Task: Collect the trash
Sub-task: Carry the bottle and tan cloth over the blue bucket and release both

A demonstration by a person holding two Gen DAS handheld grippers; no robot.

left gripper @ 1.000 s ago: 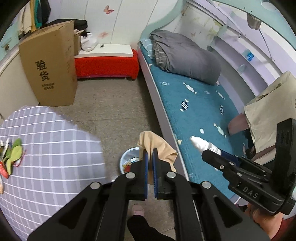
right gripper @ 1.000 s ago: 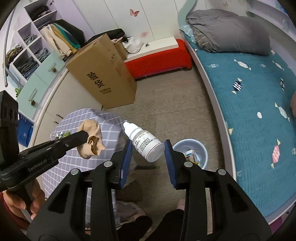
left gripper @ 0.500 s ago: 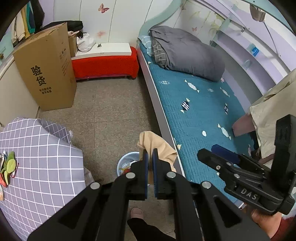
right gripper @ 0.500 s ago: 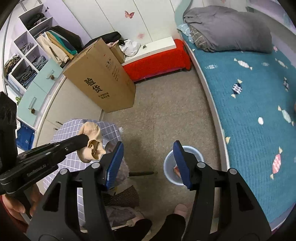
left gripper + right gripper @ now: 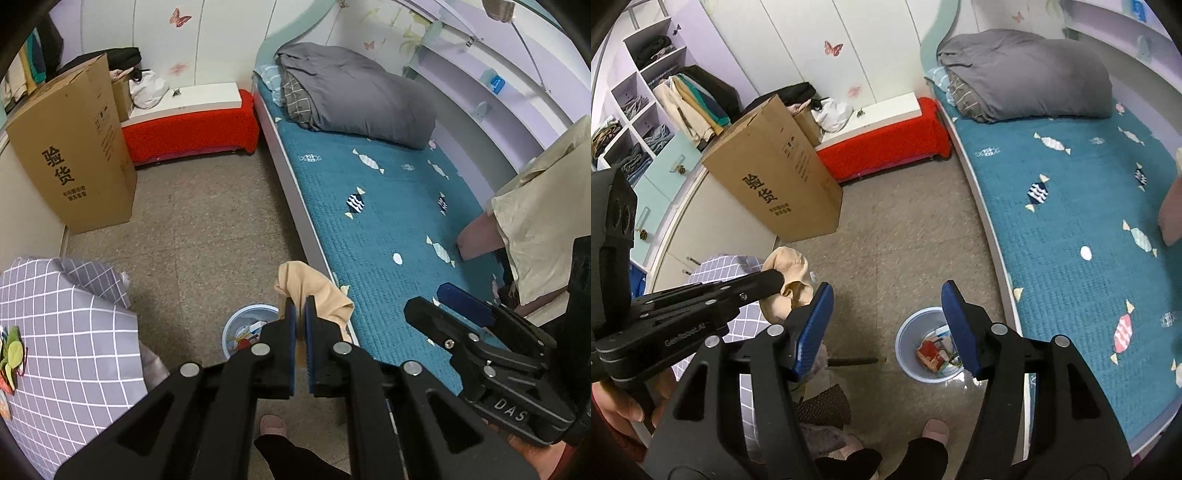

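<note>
In your left wrist view, your left gripper (image 5: 300,314) has its blue-padded jaws clamped on a soft, crumpled beige cloth (image 5: 317,291), held above the round pale-blue plastic bin (image 5: 236,325) on the speckled stone floor (image 5: 207,229).

In your right wrist view, your right gripper (image 5: 886,325) has jaws opening with nothing between them; the bin (image 5: 908,339), holding colourful wrappers, sits below, beside the quilted teal bed (image 5: 1071,221).

So the bin (image 5: 925,347) sits on the floor (image 5: 905,236), bed (image 5: 1071,221) at its 3 o'clock, cardboard box (image 5: 775,177) at 11, bench (image 5: 886,136) at 12 behind it.
</note>
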